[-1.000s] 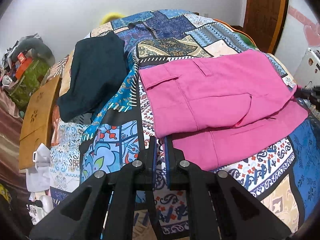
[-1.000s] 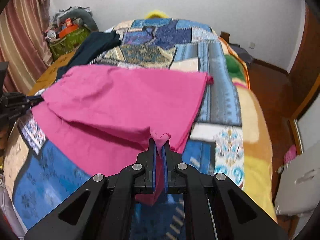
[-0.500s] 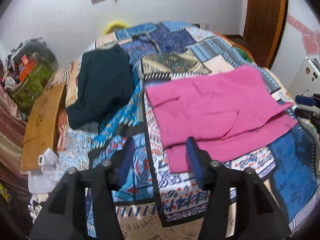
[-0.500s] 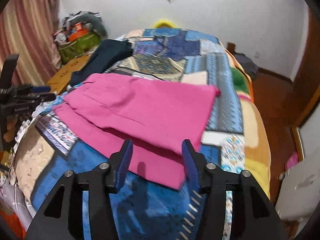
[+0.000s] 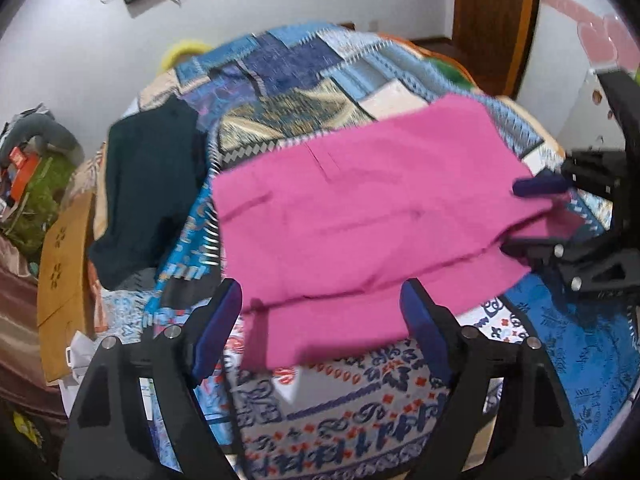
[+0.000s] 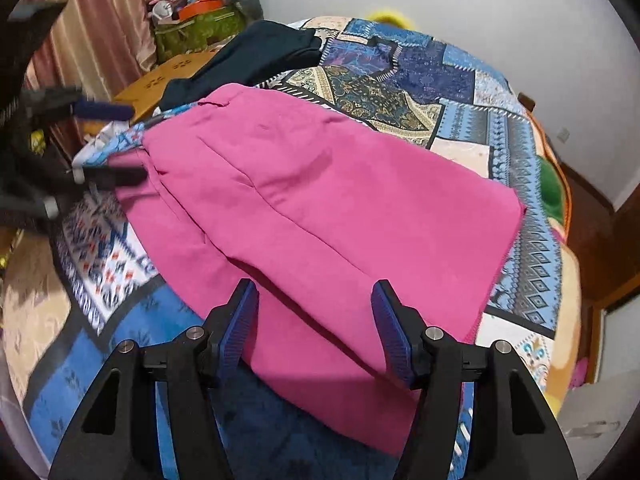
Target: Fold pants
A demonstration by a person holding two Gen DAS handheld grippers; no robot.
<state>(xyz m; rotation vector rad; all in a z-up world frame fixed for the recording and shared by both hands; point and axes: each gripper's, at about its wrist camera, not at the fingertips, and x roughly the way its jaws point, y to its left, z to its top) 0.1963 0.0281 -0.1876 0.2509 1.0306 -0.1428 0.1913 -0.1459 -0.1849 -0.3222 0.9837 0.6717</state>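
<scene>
The pink pants [image 5: 360, 204] lie folded on the patchwork bedspread [image 5: 352, 396], one layer offset over the other; they also show in the right wrist view [image 6: 320, 216]. My left gripper [image 5: 320, 320] is open and empty, its jaws wide apart just above the near edge of the pants. My right gripper [image 6: 314, 320] is open and empty, over the opposite edge of the pants. The right gripper also shows at the right in the left wrist view [image 5: 536, 216], and the left gripper at the left in the right wrist view [image 6: 108, 144], both open.
A dark navy garment [image 5: 148, 184] lies on the bed to the left of the pants. A low wooden table [image 5: 66, 264] stands beside the bed. Clutter and a green bag [image 6: 200, 28] sit in the corner. A wooden door [image 5: 496, 16] is at the far right.
Both grippers went from shut to open; the right one let go of the pink fabric. The pants settled flat, and both grippers moved in over the pants' edges.
</scene>
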